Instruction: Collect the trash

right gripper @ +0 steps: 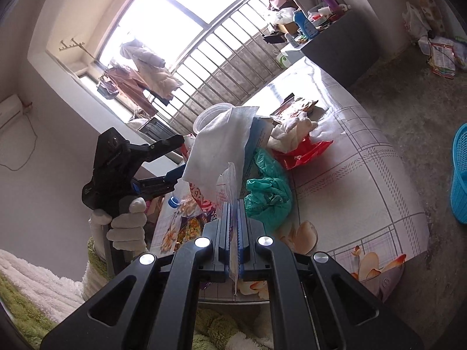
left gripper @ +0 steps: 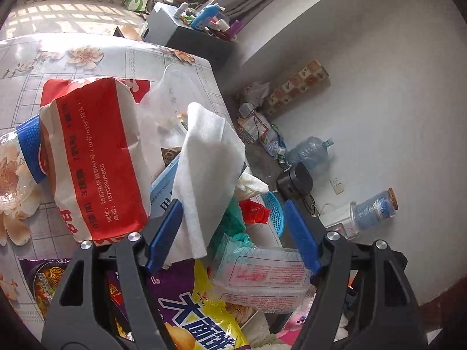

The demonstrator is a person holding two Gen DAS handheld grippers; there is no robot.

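Trash pile barely dented, sorting just under way

White tissue [left gripper: 204,180] droops between the left gripper [left gripper: 233,233] fingers, jaws wide, pads not clamping it. Right gripper [right gripper: 232,233] is clenched on a thin clear wrapper [right gripper: 230,180], lifted just ahead of it. Beyond: green bag [right gripper: 267,192], red wrapper [right gripper: 303,150], paper bag [left gripper: 96,157] & snack packs still on the table [right gripper: 364,180]. Blue basket [right gripper: 461,175] sits far right on floor. Most pickup looks left to do.
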